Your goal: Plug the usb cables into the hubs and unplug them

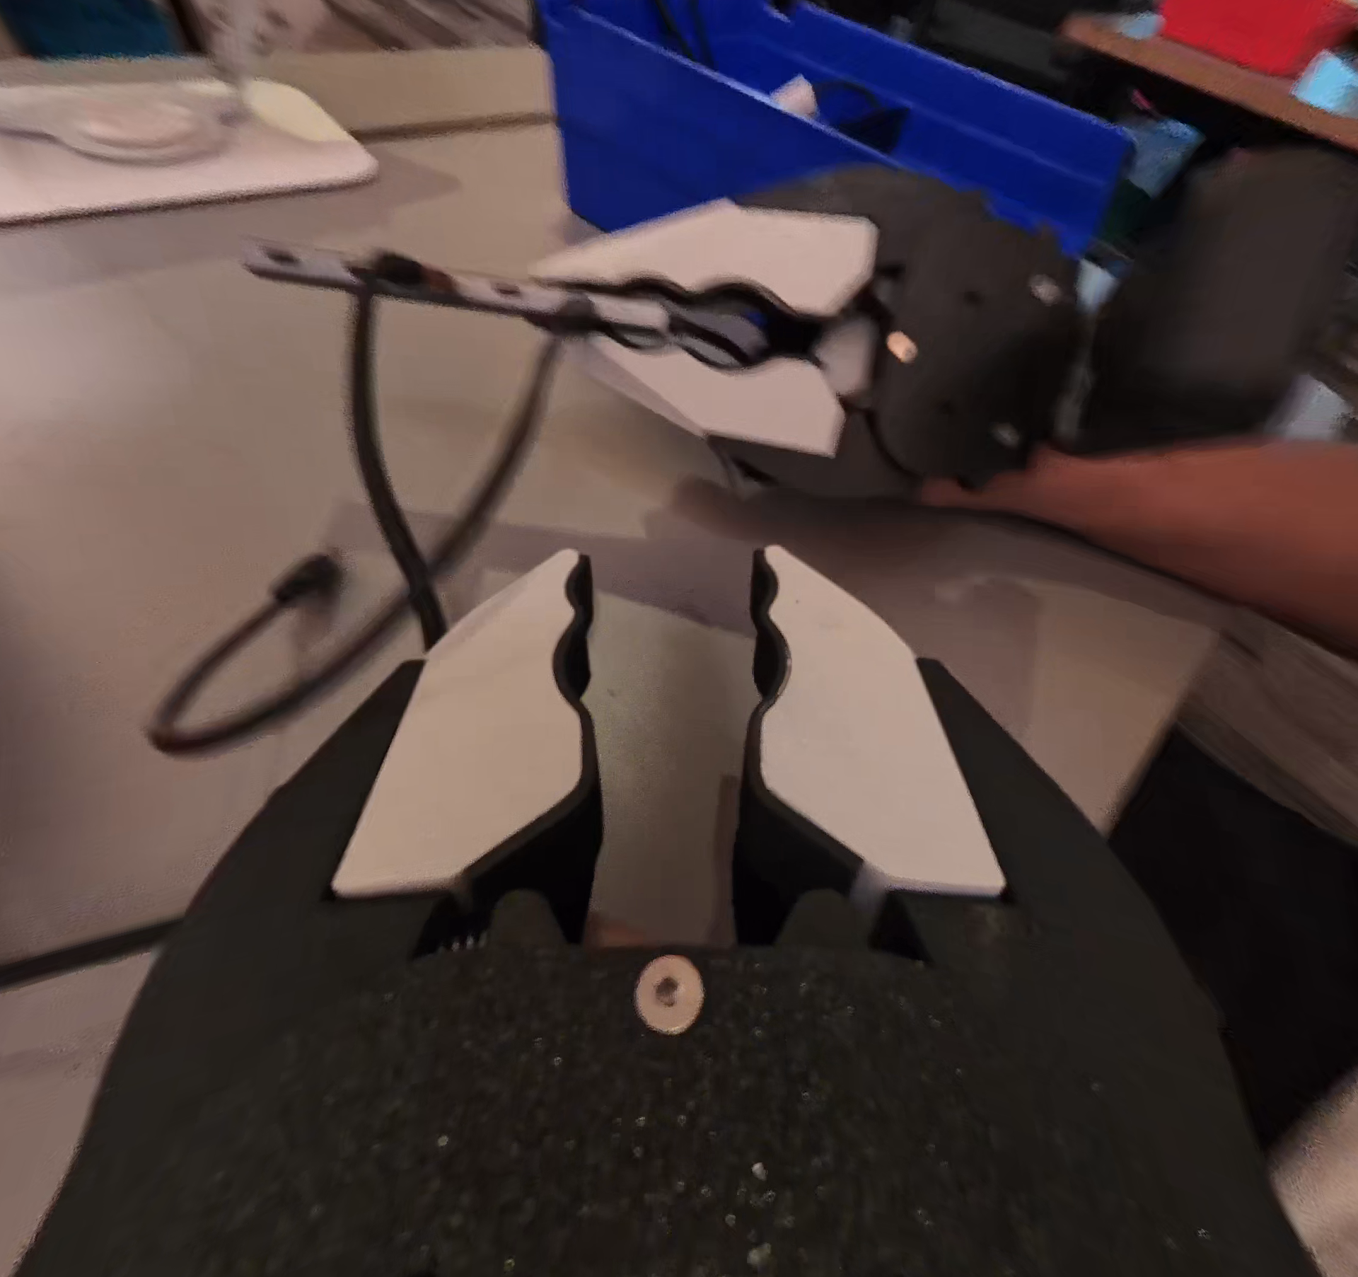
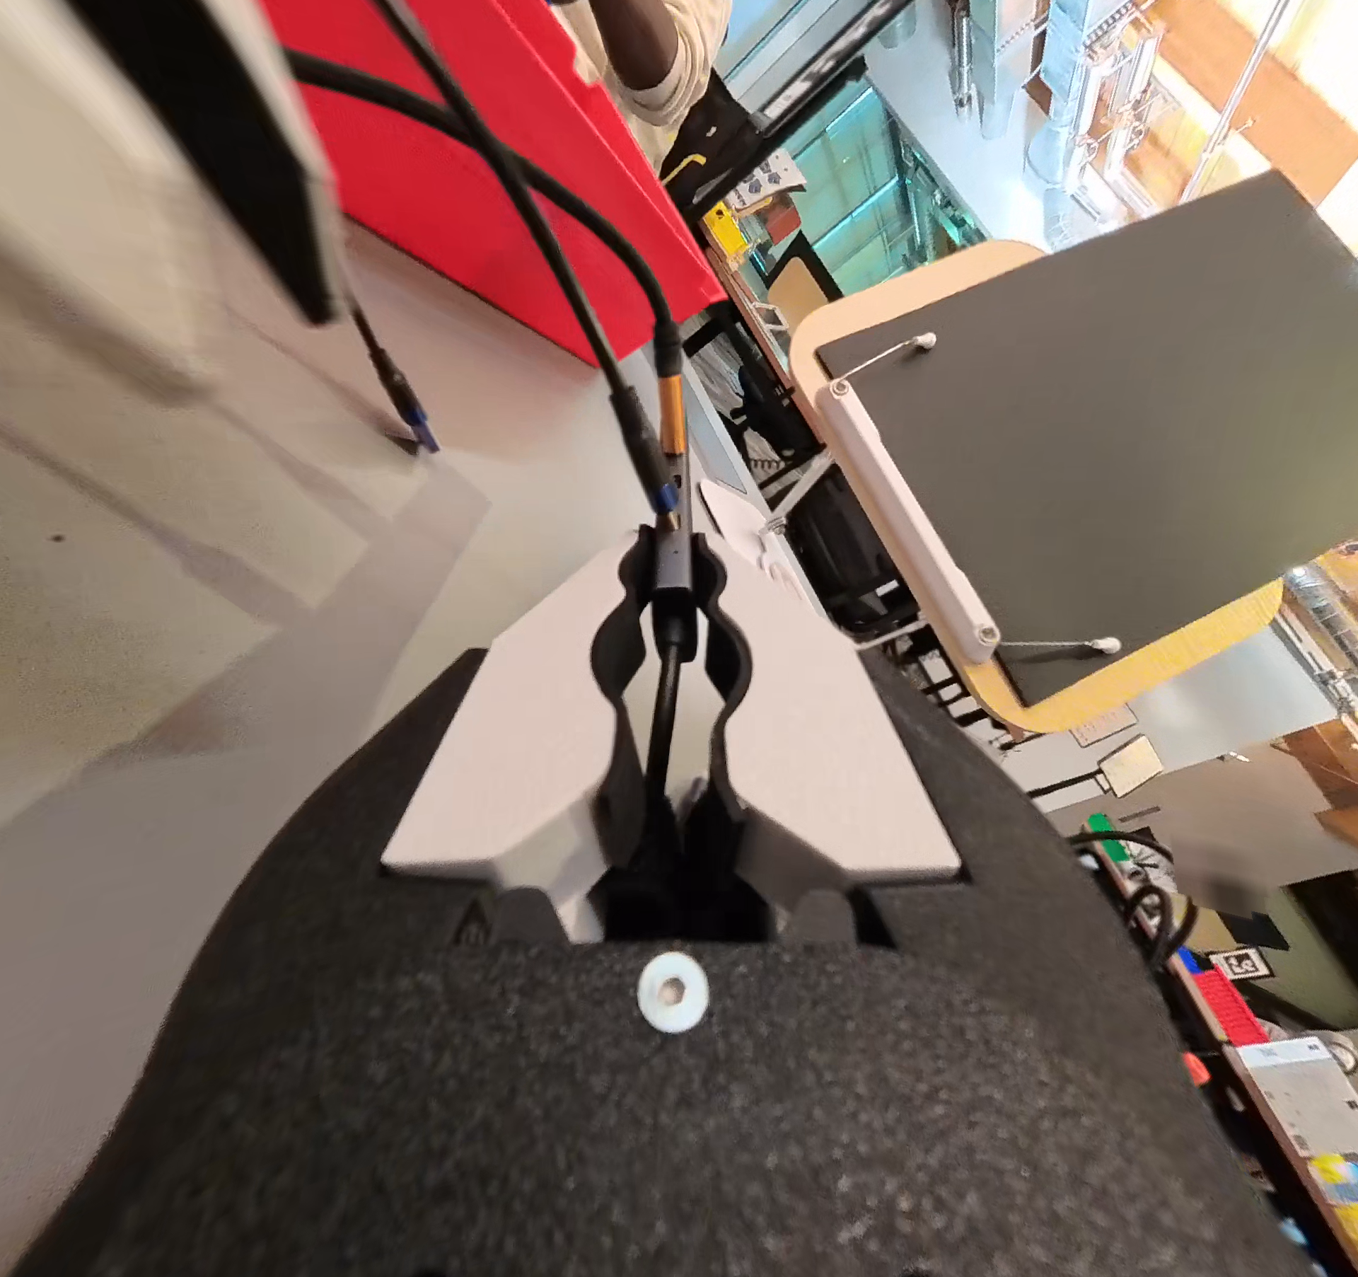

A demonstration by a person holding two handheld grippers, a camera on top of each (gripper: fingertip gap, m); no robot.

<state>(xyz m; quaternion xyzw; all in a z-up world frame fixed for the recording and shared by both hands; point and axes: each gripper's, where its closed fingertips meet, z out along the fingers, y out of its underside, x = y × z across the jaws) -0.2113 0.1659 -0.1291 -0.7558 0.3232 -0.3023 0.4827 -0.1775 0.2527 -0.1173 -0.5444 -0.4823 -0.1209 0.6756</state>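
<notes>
Your right claw is clamped on the slim grey USB hub, pinching its near end between the notched fingers, with the hub's own black lead running back through the gap toward the claw's body. In the left wrist view you can see that same claw lifted clear of the table, the hub sticking out of it like a thin strip in the air in front of the blue bin. In the right wrist view two cables look seated in the hub: one with an orange-sleeved plug and one with a black plug beside it, both leads climbing away toward the red bin. A third plug with a blue tip lies loose on the table, well apart from the hub. Your left claw is part-way open, narrow rather than wide, and holds nothing; it hangs above the table below and in front of the hub. A free black connector rests on the table to its left at the end of a looped cable. By the look of it you are partway through: some plugging is done, at least one plug is still out, and whether you are now inserting or pulling cannot be told from this.
</notes>
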